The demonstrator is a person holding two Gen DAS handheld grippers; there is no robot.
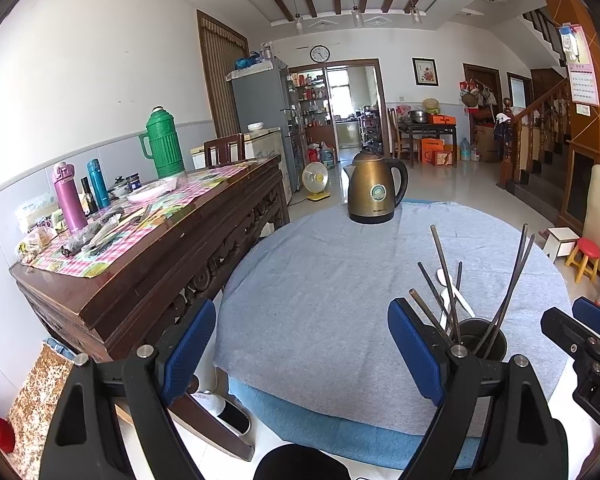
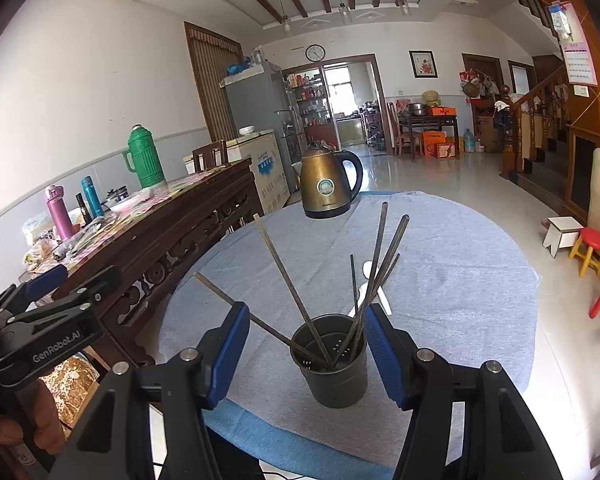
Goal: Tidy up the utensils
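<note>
**Chopsticks in the Cup, Both Grippers Empty**

Readable writing was sparse. The left gripper's body, seen at 9 o'clock in the right wrist view, carried "GenRobot.AI" in white; the right gripper's body, at 4 o'clock in the left wrist view, showed only the letters "DAS" before the frame cut them off. The bronze electric kettle (image 2: 329, 184) bore a round badge and a small line of print near its base, too small to read.

One dark utensil cup (image 2: 332, 360) stood on the grey cloth (image 2: 460, 280) over the round table, at the 6 o'clock side of the right wrist view, with the kettle beyond it at 12 o'clock. About six dark chopsticks (image 2: 374, 264) fanned out of the cup, leaning on its rim. One white spoon (image 2: 367, 276) lay on the cloth just behind the cup.

The right gripper (image 2: 306, 354) was spread wide, a blue pad on either side of the cup, neither visibly touching it. The left gripper (image 1: 300, 354) also stood wide apart, holding nothing, over bare cloth, with the cup at its 3 o'clock.

On the wooden sideboard (image 1: 152, 280) at 9 o'clock stood one green thermos (image 1: 162, 142), one pink bottle (image 1: 69, 196) and one teal bottle (image 1: 98, 182).
</note>
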